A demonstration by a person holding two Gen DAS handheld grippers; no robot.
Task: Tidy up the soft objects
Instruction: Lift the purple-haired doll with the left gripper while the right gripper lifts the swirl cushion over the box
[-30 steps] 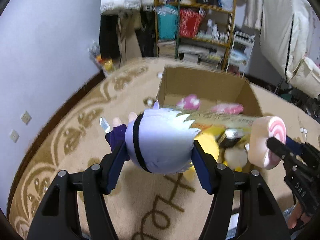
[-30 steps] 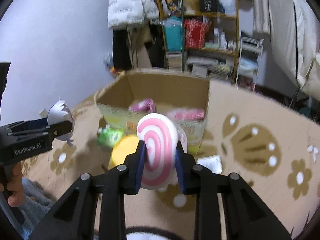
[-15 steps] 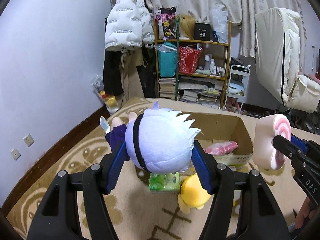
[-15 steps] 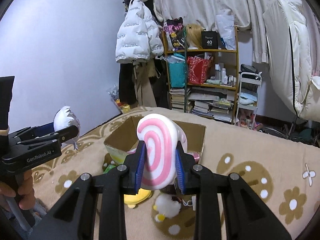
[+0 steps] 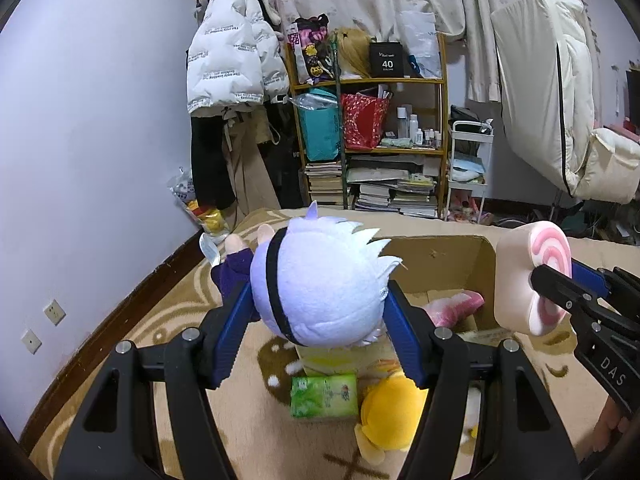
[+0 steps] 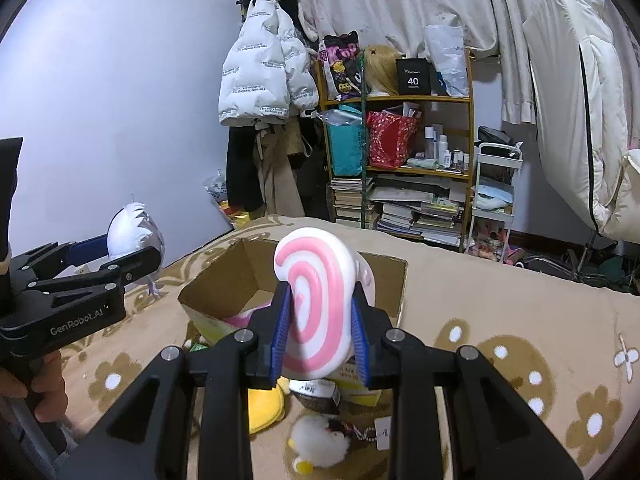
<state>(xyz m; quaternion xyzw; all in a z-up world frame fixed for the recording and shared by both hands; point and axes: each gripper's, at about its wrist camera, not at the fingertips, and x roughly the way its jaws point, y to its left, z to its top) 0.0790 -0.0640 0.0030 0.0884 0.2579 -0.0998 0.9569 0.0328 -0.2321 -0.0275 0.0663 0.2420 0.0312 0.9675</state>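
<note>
Both lifted: one doll [image 5: 320, 280], one lollipop plush [image 6: 316, 304]

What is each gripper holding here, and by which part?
The left gripper clamps the white-haired plush doll across the sides of its head. The right gripper pinches the pink-and-white swirl plush across its flat faces.

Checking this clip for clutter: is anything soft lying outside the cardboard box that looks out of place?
Yes. A yellow plush, a green packet and a white fluffy toy lie on the rug in front of the cardboard box, not inside it.
</note>
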